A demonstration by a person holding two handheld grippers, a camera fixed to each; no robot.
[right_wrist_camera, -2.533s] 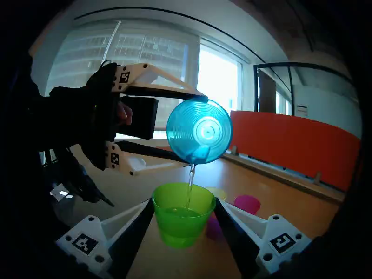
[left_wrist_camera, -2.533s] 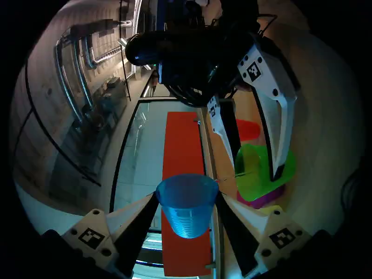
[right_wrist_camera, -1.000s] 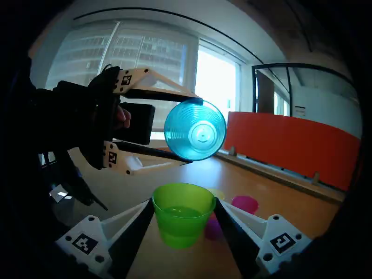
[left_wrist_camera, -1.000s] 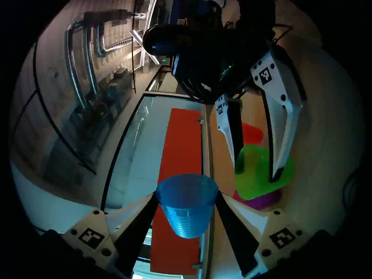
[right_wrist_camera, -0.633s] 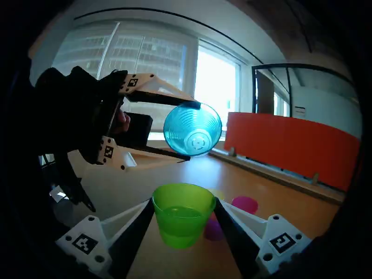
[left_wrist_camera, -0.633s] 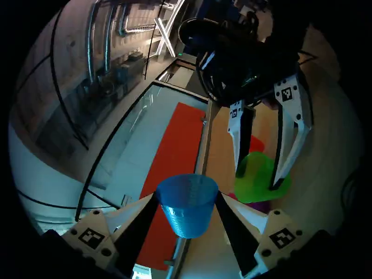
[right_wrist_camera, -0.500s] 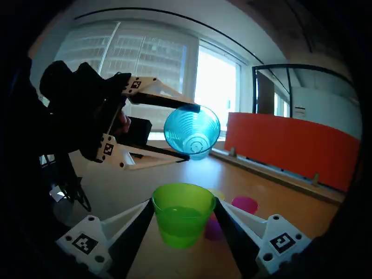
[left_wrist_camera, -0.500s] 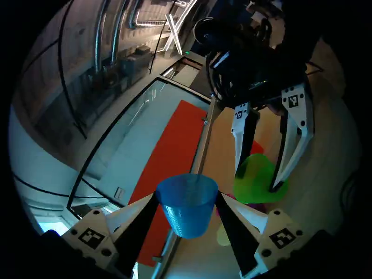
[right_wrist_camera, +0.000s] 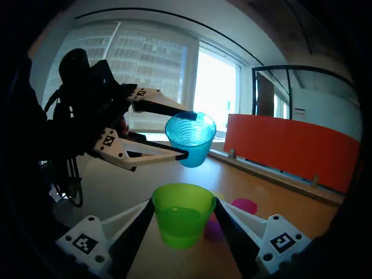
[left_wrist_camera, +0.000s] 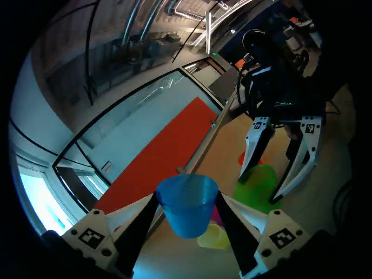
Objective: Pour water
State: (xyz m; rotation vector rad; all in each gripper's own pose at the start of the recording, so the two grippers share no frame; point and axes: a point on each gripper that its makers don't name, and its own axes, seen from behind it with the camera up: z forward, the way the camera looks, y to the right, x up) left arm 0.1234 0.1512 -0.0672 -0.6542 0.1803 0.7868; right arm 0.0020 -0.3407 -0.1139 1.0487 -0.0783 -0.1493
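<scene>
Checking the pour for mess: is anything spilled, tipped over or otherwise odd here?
Nothing stands out. The green cup sits upright in the right gripper with water inside. The blue cup, clamped in the left gripper, is tilted only slightly, with no stream from it. No puddle shows on the wooden table near them.

Left gripper clamps a blue cup, slightly tilted, above the right gripper, which clamps a green cup upright.

Left gripper and right gripper: white frames, black fingers, square black-and-white markers, black cables looping behind.
</scene>
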